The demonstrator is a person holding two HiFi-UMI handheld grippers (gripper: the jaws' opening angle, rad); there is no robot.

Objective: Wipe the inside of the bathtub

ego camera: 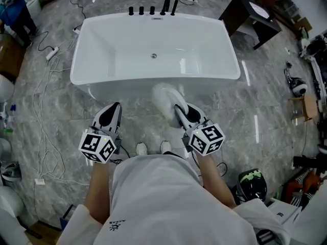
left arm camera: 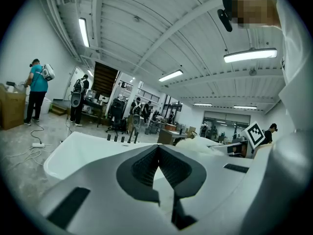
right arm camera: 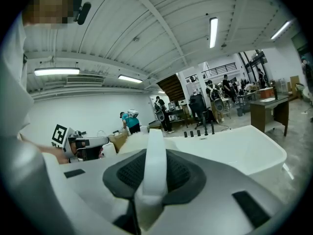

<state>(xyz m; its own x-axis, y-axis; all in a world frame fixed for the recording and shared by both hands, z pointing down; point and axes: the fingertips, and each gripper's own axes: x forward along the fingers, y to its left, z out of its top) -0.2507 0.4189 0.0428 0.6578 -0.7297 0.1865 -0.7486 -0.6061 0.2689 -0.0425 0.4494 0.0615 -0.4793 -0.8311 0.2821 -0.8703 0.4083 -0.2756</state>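
The white bathtub (ego camera: 153, 45) lies ahead of me, empty, with its drain (ego camera: 154, 55) in the middle and black taps (ego camera: 152, 9) on the far rim. My right gripper (ego camera: 179, 109) is shut on the white handle (right arm camera: 155, 160) of a fluffy white wiper (ego camera: 164, 99), whose head hangs just outside the tub's near wall. My left gripper (ego camera: 113, 110) is held level with it to the left, short of the tub, shut with nothing in it. In the left gripper view the jaws (left arm camera: 157, 153) meet at their tips, and the tub rim (left arm camera: 83, 151) shows beyond.
Cables (ego camera: 43, 111) trail over the marble floor at the left. A dark table (ego camera: 253, 14) stands at the back right. A black helmet (ego camera: 252, 184) lies by my right side. My shoes (ego camera: 141, 148) are close to the tub. People (left arm camera: 36, 89) stand far off.
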